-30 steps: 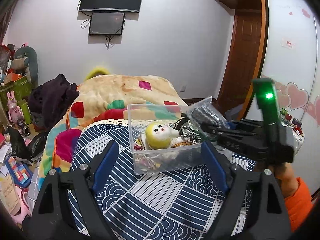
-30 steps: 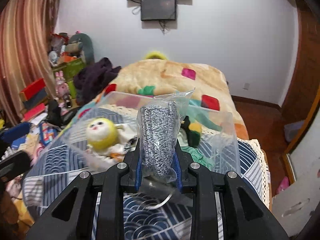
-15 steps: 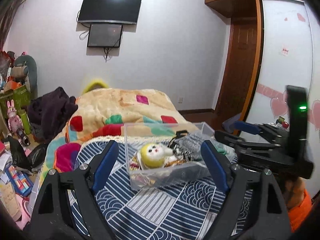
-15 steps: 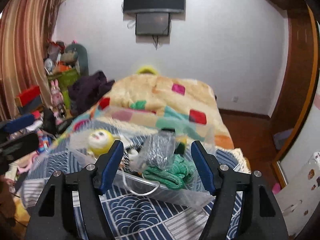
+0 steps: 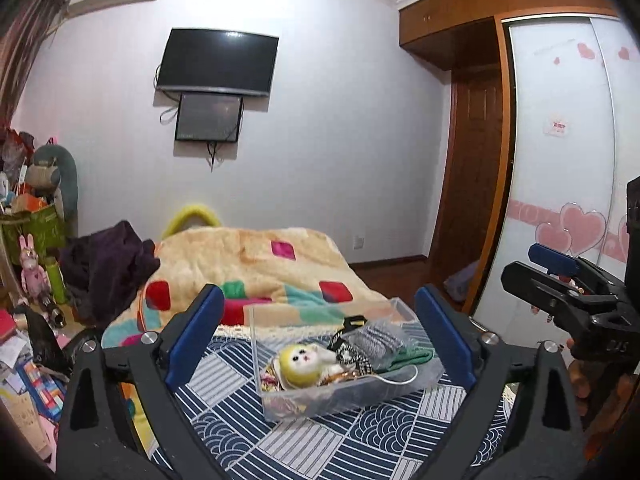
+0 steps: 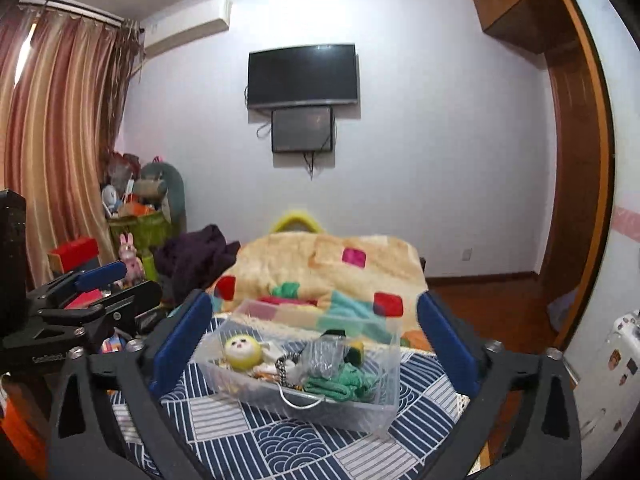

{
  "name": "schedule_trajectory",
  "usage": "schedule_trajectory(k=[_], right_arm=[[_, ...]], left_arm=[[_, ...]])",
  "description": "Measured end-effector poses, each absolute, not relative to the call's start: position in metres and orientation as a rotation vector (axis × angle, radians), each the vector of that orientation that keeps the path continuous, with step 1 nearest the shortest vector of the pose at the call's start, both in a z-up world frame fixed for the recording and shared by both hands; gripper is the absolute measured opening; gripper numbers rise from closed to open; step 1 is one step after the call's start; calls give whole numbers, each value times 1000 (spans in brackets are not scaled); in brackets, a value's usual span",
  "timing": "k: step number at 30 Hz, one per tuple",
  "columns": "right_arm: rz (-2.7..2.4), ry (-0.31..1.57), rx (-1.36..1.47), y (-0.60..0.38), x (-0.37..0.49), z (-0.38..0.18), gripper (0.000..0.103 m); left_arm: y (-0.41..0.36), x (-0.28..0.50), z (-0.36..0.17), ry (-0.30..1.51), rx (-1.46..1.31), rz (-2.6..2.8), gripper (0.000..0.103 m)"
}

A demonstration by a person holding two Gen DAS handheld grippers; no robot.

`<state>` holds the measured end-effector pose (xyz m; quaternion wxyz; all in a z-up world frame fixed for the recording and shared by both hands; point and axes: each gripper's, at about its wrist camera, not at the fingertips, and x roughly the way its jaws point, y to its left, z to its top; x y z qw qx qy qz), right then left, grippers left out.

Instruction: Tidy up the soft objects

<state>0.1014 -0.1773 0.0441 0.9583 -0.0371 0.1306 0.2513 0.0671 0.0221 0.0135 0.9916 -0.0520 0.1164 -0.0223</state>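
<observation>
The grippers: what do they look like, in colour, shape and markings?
Both the left gripper and the right gripper have black, angular frames with silver bolts. Each carries two flat blue pads on its fingers. White lettering marks the left gripper's body in the right wrist view, too small to read.

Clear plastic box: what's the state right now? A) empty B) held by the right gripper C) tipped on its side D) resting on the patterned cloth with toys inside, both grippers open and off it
D. The clear plastic box sits upright on the patterned cloth with the yellow plush toy and green knit item inside, while the right gripper and left gripper are open and holding nothing.
</observation>
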Motion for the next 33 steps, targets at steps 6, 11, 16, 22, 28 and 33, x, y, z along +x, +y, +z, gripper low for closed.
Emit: schedule_trajectory(k=[6, 11, 16, 22, 28, 33], right_arm=[[507, 246, -61, -175, 99, 44, 103], [501, 240, -53, -179, 92, 41, 103], [502, 242, -44, -180, 91, 40, 103], [500, 236, -47, -181, 90, 39, 103], [502, 236, -43, -181, 89, 40, 103], [504, 236, -41, -181, 89, 41, 103]], left_arm=[[18, 60, 18, 211, -85, -38, 101], [18, 60, 18, 208, -88, -41, 101], [17, 59, 19, 205, -88, -44, 101], [16, 58, 19, 206, -88, -46, 101], [15, 58, 18, 207, -87, -47, 101], [15, 58, 18, 206, -87, -46, 101]])
